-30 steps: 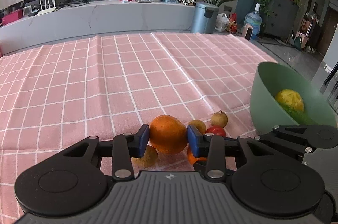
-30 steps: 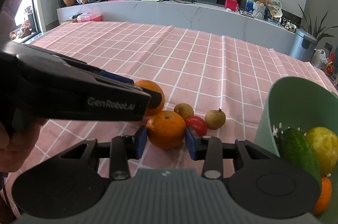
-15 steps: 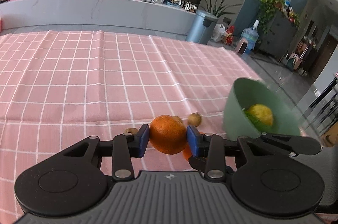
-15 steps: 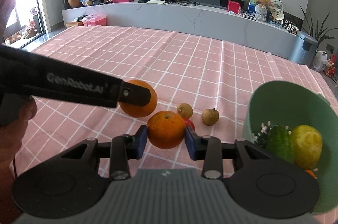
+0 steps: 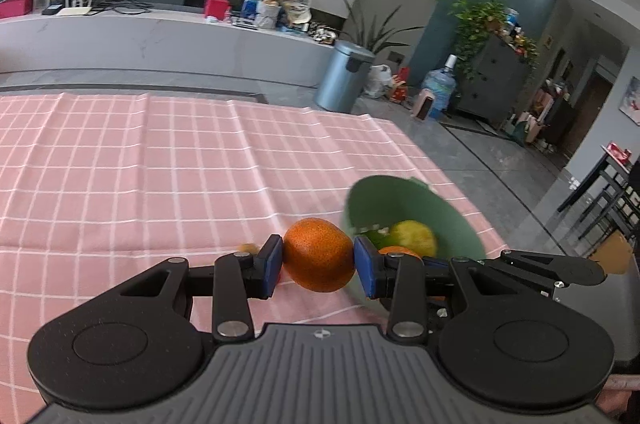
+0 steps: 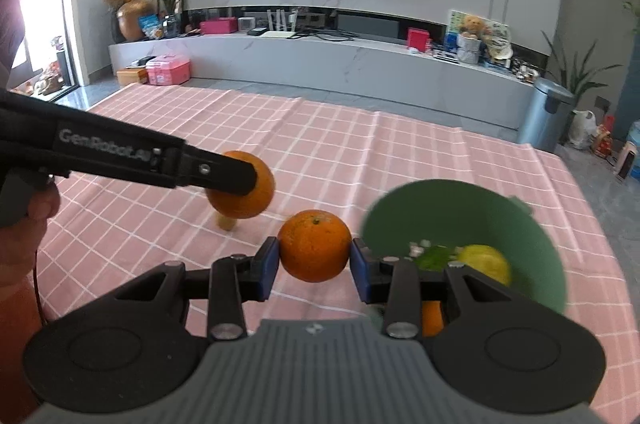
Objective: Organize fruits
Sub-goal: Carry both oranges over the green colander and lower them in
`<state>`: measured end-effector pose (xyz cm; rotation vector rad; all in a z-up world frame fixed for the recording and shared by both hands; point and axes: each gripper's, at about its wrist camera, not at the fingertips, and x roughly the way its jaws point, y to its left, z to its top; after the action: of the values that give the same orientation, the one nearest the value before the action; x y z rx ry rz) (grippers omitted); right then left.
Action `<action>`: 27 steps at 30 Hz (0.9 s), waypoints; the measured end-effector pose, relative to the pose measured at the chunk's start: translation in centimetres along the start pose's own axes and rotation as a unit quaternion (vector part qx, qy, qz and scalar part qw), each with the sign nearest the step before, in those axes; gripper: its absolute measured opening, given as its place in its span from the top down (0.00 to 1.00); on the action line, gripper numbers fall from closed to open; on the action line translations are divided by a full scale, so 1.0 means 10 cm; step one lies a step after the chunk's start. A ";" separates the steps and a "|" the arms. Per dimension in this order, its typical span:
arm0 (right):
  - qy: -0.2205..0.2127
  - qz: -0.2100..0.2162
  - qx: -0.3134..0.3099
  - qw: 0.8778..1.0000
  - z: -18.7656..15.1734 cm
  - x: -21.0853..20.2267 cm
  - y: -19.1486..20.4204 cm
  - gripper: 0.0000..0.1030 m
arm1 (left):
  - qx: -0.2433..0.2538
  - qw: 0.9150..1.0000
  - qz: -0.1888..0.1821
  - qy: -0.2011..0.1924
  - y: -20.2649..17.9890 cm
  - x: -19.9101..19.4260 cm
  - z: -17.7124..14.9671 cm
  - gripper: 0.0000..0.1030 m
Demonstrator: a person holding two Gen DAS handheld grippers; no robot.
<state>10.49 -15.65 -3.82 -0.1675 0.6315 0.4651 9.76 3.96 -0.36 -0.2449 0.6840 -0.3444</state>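
- Both oranges are off the pink checked cloth [image 6: 360, 151] now; a second ago they sat low among the small fruits, and now each hangs in the air.
- The left gripper [image 5: 318, 266] is clamped on an orange [image 5: 318, 255], its blue pads pressed against both sides, just left of the green bowl [image 5: 448, 216].
- The right gripper [image 6: 314, 264] holds a second orange [image 6: 315, 246] the same way, near the bowl's left rim.
- The bowl has drifted closer in both views, so I judge both fruits are on their way in.
- The bowl already holds a yellow-green fruit [image 6: 486, 262], something green [image 6: 434, 256] and another orange piece, partly hidden.
- One small brownish fruit [image 6: 226, 222] remains on the cloth, below the left gripper's orange; the others are out of sight.
- The left gripper reaches in from the left, roughly level; the right points forward, slightly down.
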 end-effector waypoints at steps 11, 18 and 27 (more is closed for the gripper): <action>0.016 -0.074 -0.015 0.997 -0.01 -0.18 -0.60 0.66 | 0.034 0.998 -0.035 0.030 -0.53 0.39 0.06 0.58; 0.057 -0.084 0.002 0.995 -0.03 -0.06 -1.00 0.66 | 0.055 0.995 -0.042 0.069 -0.70 0.75 0.04 0.58; 0.093 -0.075 0.014 0.993 -0.08 0.19 -1.16 0.66 | 0.063 0.993 -0.039 0.091 -0.72 0.99 0.05 0.58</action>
<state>16.87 -25.37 -5.47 -0.2329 0.8010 0.2966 15.60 -6.42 -3.33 -0.1217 0.8314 -0.4874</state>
